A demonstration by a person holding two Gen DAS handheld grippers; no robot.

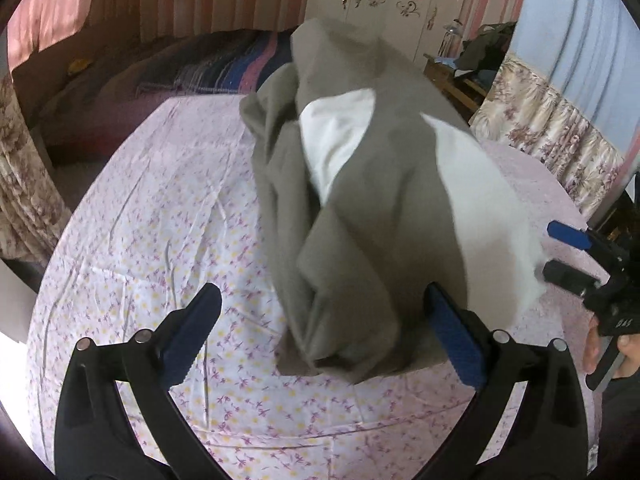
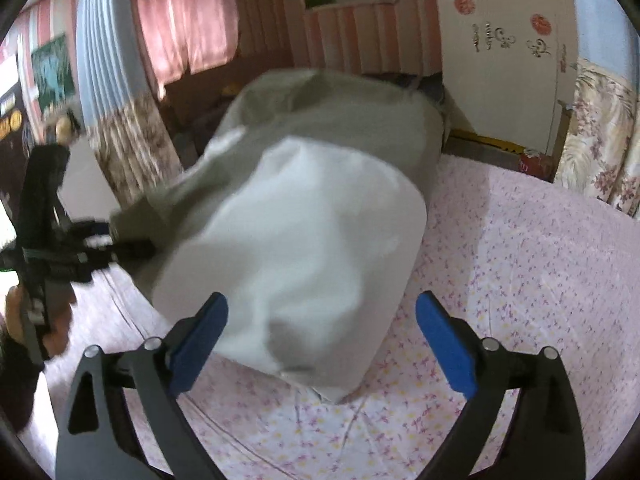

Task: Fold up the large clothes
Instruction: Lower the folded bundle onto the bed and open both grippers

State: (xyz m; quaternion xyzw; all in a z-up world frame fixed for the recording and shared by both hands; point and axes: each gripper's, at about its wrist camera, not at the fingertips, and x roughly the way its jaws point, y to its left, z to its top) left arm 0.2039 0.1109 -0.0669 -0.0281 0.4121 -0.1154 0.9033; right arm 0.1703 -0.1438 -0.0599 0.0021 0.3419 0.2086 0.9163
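Note:
A large grey garment with a white lining is bunched in a blurred heap on the pink flowered bed sheet. My left gripper stands open and wide, with the heap's near end between its blue pads; the cloth brushes the right pad but nothing presses on it. My right gripper is also open and wide, the white side of the garment just beyond its fingertips. The right gripper shows at the right edge of the left wrist view, and the left gripper at the left of the right wrist view.
The bed sheet stretches bare to the right and front of the heap. A dark striped blanket lies at the far end of the bed. Floral curtains, a white wardrobe and a cluttered wooden table surround it.

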